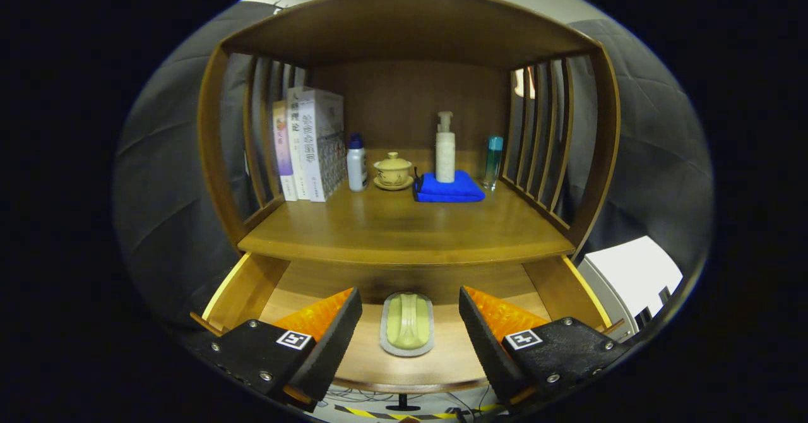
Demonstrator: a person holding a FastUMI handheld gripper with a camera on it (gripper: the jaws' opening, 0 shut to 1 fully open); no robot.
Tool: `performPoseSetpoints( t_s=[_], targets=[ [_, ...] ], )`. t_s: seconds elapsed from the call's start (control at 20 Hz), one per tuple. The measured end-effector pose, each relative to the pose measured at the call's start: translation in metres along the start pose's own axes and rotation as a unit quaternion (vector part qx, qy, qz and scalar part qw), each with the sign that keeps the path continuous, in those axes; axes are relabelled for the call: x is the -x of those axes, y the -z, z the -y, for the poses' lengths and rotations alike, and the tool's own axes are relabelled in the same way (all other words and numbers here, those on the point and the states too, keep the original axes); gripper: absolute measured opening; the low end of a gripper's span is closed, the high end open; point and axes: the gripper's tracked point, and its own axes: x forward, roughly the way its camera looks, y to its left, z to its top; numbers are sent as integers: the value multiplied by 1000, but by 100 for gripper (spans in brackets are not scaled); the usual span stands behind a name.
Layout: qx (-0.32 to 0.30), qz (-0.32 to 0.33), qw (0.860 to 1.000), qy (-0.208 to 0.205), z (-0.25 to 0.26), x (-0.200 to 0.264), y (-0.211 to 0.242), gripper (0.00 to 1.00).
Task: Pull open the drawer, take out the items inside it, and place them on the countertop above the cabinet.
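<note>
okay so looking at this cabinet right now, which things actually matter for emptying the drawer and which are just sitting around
Matter: open drawer; pale green item lying in it, between the open gripper fingers, untouched; countertop above.

Just sitting on the countertop: books, white bottle, lidded cup, blue cloth under pump bottle, teal bottle.

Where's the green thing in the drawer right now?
The green item lies in the open drawer, between the open gripper fingers, below the countertop.

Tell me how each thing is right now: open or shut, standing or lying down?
Drawer: pulled open.
Green item: lying flat in the drawer, between the jaws, untouched.
Gripper: jaws open.
Books: standing upright.
Pump bottle: upright on the blue cloth.
Lidded cup: lid on, on its saucer.
</note>
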Motion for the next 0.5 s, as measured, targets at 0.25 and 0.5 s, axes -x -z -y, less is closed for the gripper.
performPoseSetpoints(
  t_s=[0.25, 0.5],
  targets=[
    [-22, -40, 999, 12, 8, -20, 9, 95],
    [-39, -87, 995, -4, -7, -43, 30, 95]
  ],
)
